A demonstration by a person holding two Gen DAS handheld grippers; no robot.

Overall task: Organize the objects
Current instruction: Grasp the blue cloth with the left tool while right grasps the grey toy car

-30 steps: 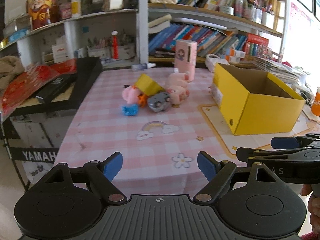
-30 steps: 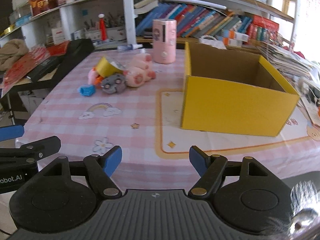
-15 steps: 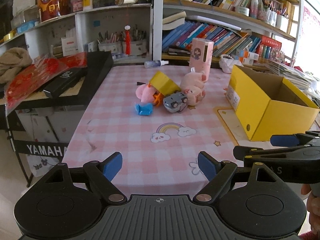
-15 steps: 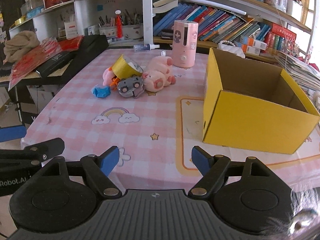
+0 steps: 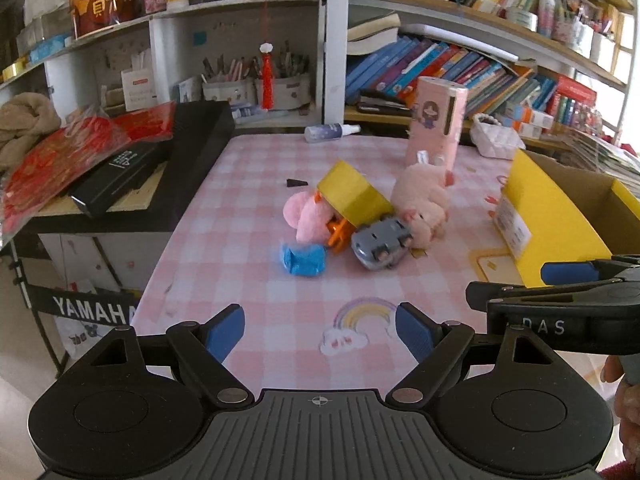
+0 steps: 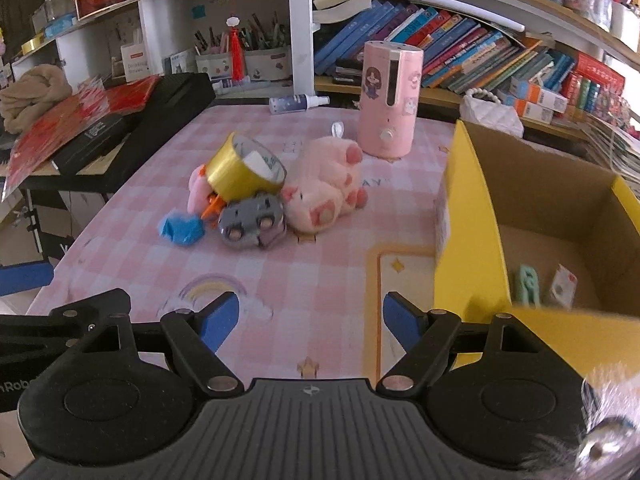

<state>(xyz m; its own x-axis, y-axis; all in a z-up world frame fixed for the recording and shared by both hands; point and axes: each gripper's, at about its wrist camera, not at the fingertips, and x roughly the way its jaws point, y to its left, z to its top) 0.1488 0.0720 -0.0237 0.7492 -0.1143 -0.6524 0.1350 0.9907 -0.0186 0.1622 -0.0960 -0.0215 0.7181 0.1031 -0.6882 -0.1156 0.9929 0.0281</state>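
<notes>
Tape roll [image 6: 244,170] lies tilted atop toys, opening facing right; both tools spread, empty.

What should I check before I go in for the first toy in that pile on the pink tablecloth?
1. Left gripper empty, fingers apart: ok.
2. Right gripper empty, fingers apart after just opening a little wider: ok.
3. Yellow box open on top with room inside; only two small items on its floor: ok.
4. Pile free to pick singly: not ok. The gold tape roll leans on the grey toy car and the pale pink plush behind it.
5. Blue crumpled piece lies at the pile's near edge, nothing on top: ok.
6. Pig plush clear of the pink humidifier: ok.
</notes>
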